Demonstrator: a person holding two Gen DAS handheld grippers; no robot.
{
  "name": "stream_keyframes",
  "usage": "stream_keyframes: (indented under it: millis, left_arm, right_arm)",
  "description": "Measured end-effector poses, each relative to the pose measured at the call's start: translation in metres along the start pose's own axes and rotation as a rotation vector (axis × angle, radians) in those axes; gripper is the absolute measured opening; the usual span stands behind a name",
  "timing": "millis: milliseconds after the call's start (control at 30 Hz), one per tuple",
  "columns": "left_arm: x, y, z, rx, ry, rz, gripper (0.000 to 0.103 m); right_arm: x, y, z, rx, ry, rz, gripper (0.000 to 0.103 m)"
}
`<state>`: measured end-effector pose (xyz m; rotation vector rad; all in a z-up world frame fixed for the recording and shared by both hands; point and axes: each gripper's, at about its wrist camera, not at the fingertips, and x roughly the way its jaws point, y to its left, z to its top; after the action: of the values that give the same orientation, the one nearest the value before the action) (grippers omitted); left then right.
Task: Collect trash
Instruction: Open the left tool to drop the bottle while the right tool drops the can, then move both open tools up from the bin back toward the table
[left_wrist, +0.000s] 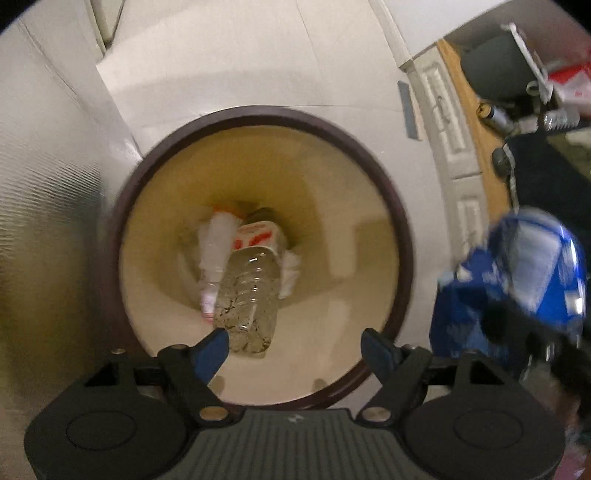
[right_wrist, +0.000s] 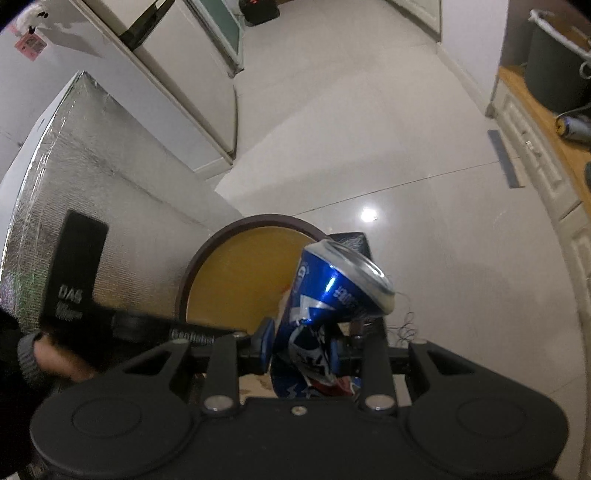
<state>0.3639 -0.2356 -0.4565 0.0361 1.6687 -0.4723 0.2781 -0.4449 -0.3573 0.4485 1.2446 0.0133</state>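
Fingers (right_wrist: 266, 341) half hide crushed can's (right_wrist: 332, 291) base.

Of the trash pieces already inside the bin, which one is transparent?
The clear plastic bottle, lying uppermost in the bin. The pieces beneath it are opaque: white wrappers and a white carton with red print.

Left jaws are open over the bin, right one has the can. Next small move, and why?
Probably carry the right gripper sideways until the crushed blue can hangs over the bin, then open. The can is clamped between the pads but sits at the rim, partly outside it. The left gripper is open and empty above the plastic bottle already inside the bin.
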Motion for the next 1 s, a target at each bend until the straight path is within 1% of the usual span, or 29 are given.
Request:
stream_keyframes:
  millis: [100, 233, 267, 333, 367, 400, 433, 467, 533, 767, 867, 1000]
  left_arm:
    - [-0.003, 0.004, -0.007, 0.019, -0.010, 0.041, 0.079]
    - [-0.012, 0.009, -0.011, 0.003, -0.037, 0.041, 0.080]
    - [-0.015, 0.010, -0.012, 0.005, -0.043, 0.044, 0.081]
    - [-0.019, 0.011, -0.017, 0.016, -0.053, 0.055, 0.089]
    - [-0.021, 0.010, -0.018, 0.022, -0.056, 0.061, 0.091]
    - [-0.022, 0.010, -0.019, 0.030, -0.060, 0.069, 0.094]
    - [-0.025, 0.011, -0.022, 0.034, -0.063, 0.077, 0.096]
    - [-0.027, 0.011, -0.023, 0.039, -0.065, 0.084, 0.096]
    - [-0.029, 0.012, -0.025, 0.045, -0.066, 0.092, 0.099]
    - [-0.039, 0.009, -0.029, 0.068, -0.072, 0.123, 0.103]
    - [-0.047, 0.011, -0.031, 0.067, -0.079, 0.133, 0.103]
    - [-0.058, 0.010, -0.037, 0.055, -0.091, 0.144, 0.103]
  right_arm:
    - [0.017, 0.005, 0.006, -0.011, 0.028, 0.035, 0.030]
    - [0.045, 0.012, 0.012, -0.029, 0.081, 0.055, 0.030]
    - [0.051, 0.013, 0.013, -0.032, 0.091, 0.054, 0.030]
    - [0.063, 0.015, 0.014, -0.041, 0.121, 0.053, 0.032]
    - [0.067, 0.016, 0.013, -0.040, 0.135, 0.055, 0.033]
    - [0.072, 0.016, 0.012, -0.033, 0.145, 0.054, 0.043]
    - [0.076, 0.016, 0.011, -0.023, 0.155, 0.047, 0.051]
    - [0.078, 0.016, 0.010, -0.021, 0.160, 0.036, 0.052]
    - [0.080, 0.017, 0.007, -0.025, 0.172, 0.016, 0.053]
    - [0.068, 0.018, -0.002, -0.041, 0.188, 0.000, 0.054]
    - [0.058, 0.019, -0.004, -0.053, 0.181, -0.003, 0.060]
    - [0.039, 0.019, -0.006, -0.060, 0.155, 0.006, 0.072]
